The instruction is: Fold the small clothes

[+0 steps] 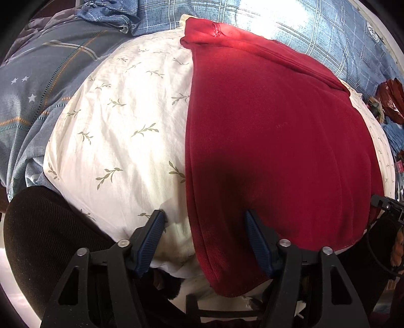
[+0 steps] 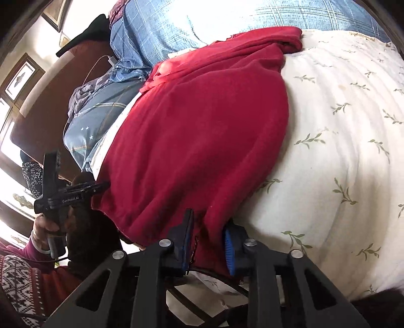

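A red garment (image 1: pixel 272 141) lies folded lengthwise on a white leaf-print pillow (image 1: pixel 121 131); it also shows in the right wrist view (image 2: pixel 197 141). My left gripper (image 1: pixel 204 217) is open, its fingers astride the garment's near left edge, one over the pillow and one over the red cloth. My right gripper (image 2: pixel 207 227) is shut on the garment's near hem corner, red cloth pinched between the blue pads (image 2: pixel 228 249). The left gripper also appears in the right wrist view (image 2: pixel 99 186) at the garment's left edge.
The pillow (image 2: pixel 341 141) rests on a blue plaid bedspread (image 1: pixel 290 22) with rumpled bedding (image 1: pixel 45 83) at the left. A dark cloth (image 1: pixel 50 237) lies at the near left. Clutter (image 1: pixel 391 101) sits at the right. A wooden headboard (image 2: pixel 50 111) stands behind.
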`<state>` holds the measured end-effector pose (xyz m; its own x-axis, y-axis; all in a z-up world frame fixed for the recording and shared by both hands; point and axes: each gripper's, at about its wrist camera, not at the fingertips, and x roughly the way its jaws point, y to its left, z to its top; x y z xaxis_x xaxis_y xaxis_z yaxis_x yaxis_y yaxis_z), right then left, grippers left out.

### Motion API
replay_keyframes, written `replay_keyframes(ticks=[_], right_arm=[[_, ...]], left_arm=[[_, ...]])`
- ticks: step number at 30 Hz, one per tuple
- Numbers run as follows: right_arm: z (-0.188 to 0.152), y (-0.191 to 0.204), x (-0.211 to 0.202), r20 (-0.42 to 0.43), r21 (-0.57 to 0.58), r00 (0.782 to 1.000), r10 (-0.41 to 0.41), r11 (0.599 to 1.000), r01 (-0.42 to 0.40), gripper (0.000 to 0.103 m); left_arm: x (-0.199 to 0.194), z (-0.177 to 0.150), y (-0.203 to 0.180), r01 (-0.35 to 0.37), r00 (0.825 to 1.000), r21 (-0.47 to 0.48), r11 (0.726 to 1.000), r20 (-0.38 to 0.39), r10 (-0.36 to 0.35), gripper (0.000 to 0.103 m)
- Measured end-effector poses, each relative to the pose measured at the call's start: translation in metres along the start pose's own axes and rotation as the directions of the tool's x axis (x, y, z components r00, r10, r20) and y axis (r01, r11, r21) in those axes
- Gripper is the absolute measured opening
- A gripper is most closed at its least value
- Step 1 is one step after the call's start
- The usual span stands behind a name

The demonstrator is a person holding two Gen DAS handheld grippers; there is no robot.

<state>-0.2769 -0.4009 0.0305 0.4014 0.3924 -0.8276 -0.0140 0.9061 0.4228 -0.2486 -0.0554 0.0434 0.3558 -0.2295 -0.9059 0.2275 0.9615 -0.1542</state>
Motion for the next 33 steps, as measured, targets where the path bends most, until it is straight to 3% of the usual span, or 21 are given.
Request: replay_keyframes(ticks=[4,5,7,10,16,26,30,33], right_arm=[[0.000,0.001,-0.008,0.031,-0.002,0.999,0.016,1.000,-0.016,0.009],[0.001,0.002,-0.012,0.046,-0.002,0.999,0.027,1.000,-0.027,0.009],[0.003,0.005,-0.020,0.079,0.001,0.996,0.051,0.999,-0.051,0.009],[0.010,0.010,-0.040,0.155,-0.005,0.982,0.104,0.995,-0.104,0.008],[0.037,0.021,-0.056,0.236,-0.027,0.962,0.135,0.991,-0.132,0.008],[0.114,0.017,-0.061,0.384,-0.045,0.917,0.108,0.994,-0.098,0.008],[0.160,0.005,-0.049,0.430,-0.028,0.902,0.044,0.999,-0.036,0.008],[0.194,-0.009,-0.037,0.445,0.012,0.895,0.013,1.000,-0.021,0.008]], left_arm=[[-0.004,-0.001,-0.001,0.029,1.000,0.020,0.999,-0.007,-0.029,0.023],[-0.005,0.000,0.000,0.035,0.999,0.022,0.999,-0.008,-0.034,0.019],[-0.009,0.005,0.009,0.102,0.995,-0.015,0.995,-0.018,-0.102,0.006],[-0.023,0.016,0.023,0.180,0.984,-0.037,0.983,0.006,-0.180,0.006],[-0.058,0.049,0.027,0.219,0.965,-0.009,0.976,0.151,-0.215,0.005],[-0.082,0.106,0.022,0.187,0.926,-0.020,0.982,0.337,-0.170,0.005],[-0.068,0.146,0.009,0.157,0.905,-0.025,0.987,0.404,-0.133,0.005],[-0.045,0.177,0.003,0.137,0.900,-0.041,0.990,0.421,-0.107,0.005]])
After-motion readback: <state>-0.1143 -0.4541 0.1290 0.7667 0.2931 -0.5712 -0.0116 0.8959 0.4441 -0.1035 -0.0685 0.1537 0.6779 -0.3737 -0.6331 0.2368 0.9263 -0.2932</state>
